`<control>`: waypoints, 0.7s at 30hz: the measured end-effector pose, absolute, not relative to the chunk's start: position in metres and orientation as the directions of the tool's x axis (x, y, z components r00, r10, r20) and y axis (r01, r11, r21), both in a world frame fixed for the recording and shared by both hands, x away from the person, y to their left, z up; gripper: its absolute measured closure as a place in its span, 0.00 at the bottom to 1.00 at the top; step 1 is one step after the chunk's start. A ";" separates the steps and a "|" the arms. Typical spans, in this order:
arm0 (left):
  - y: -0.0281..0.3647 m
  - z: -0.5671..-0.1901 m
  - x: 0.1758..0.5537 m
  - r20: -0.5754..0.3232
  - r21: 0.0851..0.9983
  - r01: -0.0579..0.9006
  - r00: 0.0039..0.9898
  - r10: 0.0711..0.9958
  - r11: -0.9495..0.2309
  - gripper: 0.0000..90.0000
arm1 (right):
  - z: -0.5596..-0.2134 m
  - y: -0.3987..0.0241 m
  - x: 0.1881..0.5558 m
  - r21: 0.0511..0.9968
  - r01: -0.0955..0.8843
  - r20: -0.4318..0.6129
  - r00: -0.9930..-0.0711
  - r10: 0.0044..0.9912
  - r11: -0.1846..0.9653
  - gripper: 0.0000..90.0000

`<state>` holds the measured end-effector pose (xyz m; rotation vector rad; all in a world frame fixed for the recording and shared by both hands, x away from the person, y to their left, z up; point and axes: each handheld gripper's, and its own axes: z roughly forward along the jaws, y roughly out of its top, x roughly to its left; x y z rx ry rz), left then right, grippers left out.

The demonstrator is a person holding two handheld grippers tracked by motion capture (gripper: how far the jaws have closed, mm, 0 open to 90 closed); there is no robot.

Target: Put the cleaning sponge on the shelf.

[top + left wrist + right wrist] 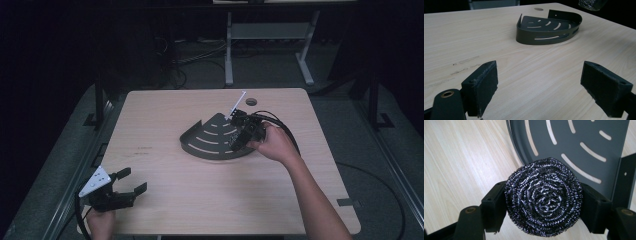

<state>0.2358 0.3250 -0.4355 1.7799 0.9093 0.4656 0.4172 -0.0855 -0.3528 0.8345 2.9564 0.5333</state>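
Two grippers on a light wood-grain table (170,200) w/ a round cable hole near its far edge. Left gripper (126,184) sits in the lower left of the high view, held by the person's left hand (101,221) at the table's near edge, grey three-cornered plate on top; its jaws are spread wide w/ nothing between them, and in the left gripper view you just see bare tabletop btwn the two black pads (484,86). Right gripper (543,207) is mid-frame in the high view, right hand (274,143) wrapped around it, at the right side of the dark grey quarter-round metal corner shelf with curved slots (210,140). In the right gripper view its jaws are pinching a round silvery steel-wool scrubber (544,196), one pad on each side, held above the shelf's curved rim, roughly where shelf floor meets table. Can't tell if the scrubber touches the shelf. Shelf sits flat around the table centre, well apart from the left gripper, upper middle in the left gripper view.
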 end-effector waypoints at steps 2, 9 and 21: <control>0.325 -0.436 0.236 -0.105 0.916 0.361 0.638 0.763 -0.176 0.15 | -0.353 -0.083 0.420 0.333 0.500 0.070 -0.858 0.508 0.799 0.33; 0.325 -0.435 0.236 -0.105 0.916 0.360 0.637 0.763 -0.174 0.15 | -0.356 -0.077 0.428 0.321 0.510 0.074 -0.853 0.516 0.798 0.33; 0.325 -0.435 0.236 -0.105 0.916 0.361 0.637 0.764 -0.175 0.15 | -0.360 -0.070 0.443 0.318 0.519 0.068 -0.847 0.527 0.793 0.33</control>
